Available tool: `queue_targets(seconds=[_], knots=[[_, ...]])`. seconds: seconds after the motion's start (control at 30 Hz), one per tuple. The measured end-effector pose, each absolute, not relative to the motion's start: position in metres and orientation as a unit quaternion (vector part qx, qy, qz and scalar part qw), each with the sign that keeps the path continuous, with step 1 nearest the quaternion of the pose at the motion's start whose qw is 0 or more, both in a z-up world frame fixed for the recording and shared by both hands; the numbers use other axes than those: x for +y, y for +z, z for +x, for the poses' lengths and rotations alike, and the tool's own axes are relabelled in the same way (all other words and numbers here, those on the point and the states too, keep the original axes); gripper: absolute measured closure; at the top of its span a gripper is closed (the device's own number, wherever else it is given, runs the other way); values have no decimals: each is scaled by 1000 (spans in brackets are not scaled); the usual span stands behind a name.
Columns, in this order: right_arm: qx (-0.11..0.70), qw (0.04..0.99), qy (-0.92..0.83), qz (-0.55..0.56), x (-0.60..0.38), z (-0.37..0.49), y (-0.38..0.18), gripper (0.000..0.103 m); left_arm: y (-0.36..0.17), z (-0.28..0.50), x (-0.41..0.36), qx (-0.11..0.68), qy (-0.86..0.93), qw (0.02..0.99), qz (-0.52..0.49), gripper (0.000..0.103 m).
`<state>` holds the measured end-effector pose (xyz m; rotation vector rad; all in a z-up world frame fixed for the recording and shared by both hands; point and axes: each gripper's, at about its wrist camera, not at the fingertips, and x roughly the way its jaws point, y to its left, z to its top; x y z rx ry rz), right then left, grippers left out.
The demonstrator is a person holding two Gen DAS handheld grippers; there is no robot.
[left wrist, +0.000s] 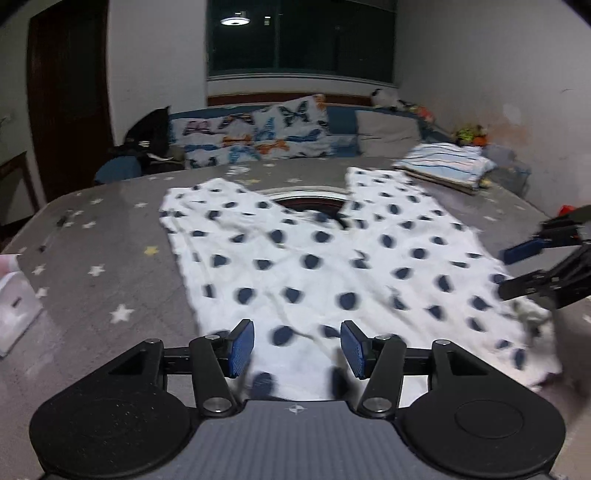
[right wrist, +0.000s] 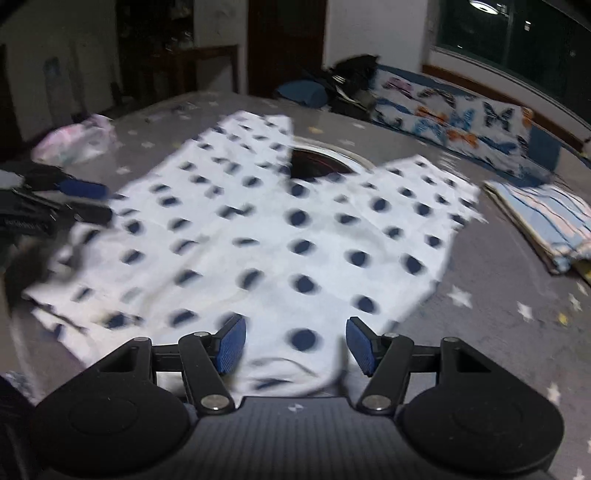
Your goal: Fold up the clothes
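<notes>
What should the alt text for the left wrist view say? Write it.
A white garment with dark blue dots lies spread flat on a grey star-patterned bed cover. The left gripper hangs open over its near edge; the right gripper reaches in from the right.

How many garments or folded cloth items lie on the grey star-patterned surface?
3: a white shirt with navy polka dots spread flat in the middle, a folded blue-striped cloth by its far corner, and a crumpled pink cloth opposite. Others may be hidden.

Butterfly pillow (left wrist: 255,133) and grey pillow (left wrist: 388,133) beneath dark window (left wrist: 301,35).
</notes>
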<state>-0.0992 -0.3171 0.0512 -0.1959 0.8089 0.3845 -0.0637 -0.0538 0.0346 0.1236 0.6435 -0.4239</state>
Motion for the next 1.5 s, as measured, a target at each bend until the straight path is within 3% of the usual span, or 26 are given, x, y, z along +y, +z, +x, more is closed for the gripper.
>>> queue_targets(seconds=[0.23,0.37,0.5,0.6,0.87,1.07,1.5], knots=[[407,881,214,-110,-298,-110,35,41,16,-76,-59,335,-210,915,82,50],[410,884,206,-90,-307,-116,33,41,14,-78,-51,337,-208,916,70,65],[412,884,205,-86,-305,-122,34,41,17,-77,-44,346,-207,913,64,89],[412,883,207,-85,-303,-126,34,39,18,-76,-33,359,-204,909,48,93],[415,880,222,-68,-309,-120,46,38,29,-71,-23,366,-205,907,46,86],[399,892,205,-50,-330,-93,63,38,48,-62,-28,336,-212,917,49,69],[377,917,127,-28,-377,32,57,40,42,13,-38,335,-174,925,29,68]])
